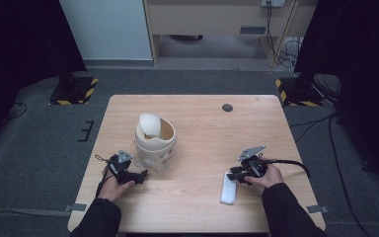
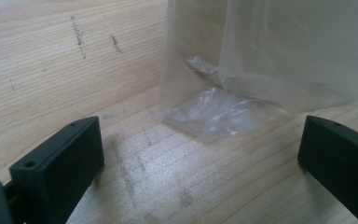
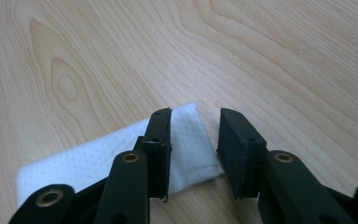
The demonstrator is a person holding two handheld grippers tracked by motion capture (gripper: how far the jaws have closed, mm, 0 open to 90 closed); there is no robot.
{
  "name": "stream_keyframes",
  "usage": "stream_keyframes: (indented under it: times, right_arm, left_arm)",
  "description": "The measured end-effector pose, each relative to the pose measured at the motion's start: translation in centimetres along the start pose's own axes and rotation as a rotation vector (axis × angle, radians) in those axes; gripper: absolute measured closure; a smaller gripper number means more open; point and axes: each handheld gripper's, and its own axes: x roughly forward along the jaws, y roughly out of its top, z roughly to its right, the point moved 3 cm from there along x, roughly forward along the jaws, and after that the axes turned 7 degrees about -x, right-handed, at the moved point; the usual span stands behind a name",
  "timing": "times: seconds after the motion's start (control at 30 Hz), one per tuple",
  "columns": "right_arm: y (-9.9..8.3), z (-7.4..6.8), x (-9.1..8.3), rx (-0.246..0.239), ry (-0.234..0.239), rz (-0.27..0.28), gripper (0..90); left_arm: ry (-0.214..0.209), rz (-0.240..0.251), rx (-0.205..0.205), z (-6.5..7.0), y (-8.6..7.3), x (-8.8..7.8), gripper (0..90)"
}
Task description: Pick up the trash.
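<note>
Hiding part of the white cloth [image 3: 186, 140], right tool [image 3: 195, 140] jaws astride.

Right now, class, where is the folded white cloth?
High view: the folded white cloth lies near the table's front edge, right of centre, under the right gripper.

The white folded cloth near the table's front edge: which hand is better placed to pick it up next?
The right. The right gripper hangs directly over one end of the white folded cloth, jaws partly open astride its corner. The left gripper is across the table, its jaws wide open, facing the clear plastic bag around the bin.
</note>
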Motion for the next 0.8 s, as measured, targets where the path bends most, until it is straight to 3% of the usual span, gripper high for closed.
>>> stream_keyframes:
  times: [0.2, 0.37, 0.67, 0.8]
  right_arm:
    - [-0.3, -0.1, 0.1, -0.027, -0.027, 0.006, 71.4]
    - [-0.4, -0.4, 0.2, 0.005, -0.016, 0.017, 82.4]
    - [0.0, -0.3, -0.2, 0.048, -0.003, 0.010, 87.0]
    - [0.6, 0.0, -1.3, 0.061, -0.016, 0.090, 87.2]
  left_arm:
    - [0.000, 0.000, 0.000, 0.0, 0.0, 0.0, 0.0]
    - [0.000, 0.000, 0.000, 0.0, 0.0, 0.0, 0.0]
    - [0.000, 0.000, 0.000, 0.0, 0.0, 0.0, 0.0]
    - [0.000, 0.000, 0.000, 0.0, 0.0, 0.0, 0.0]
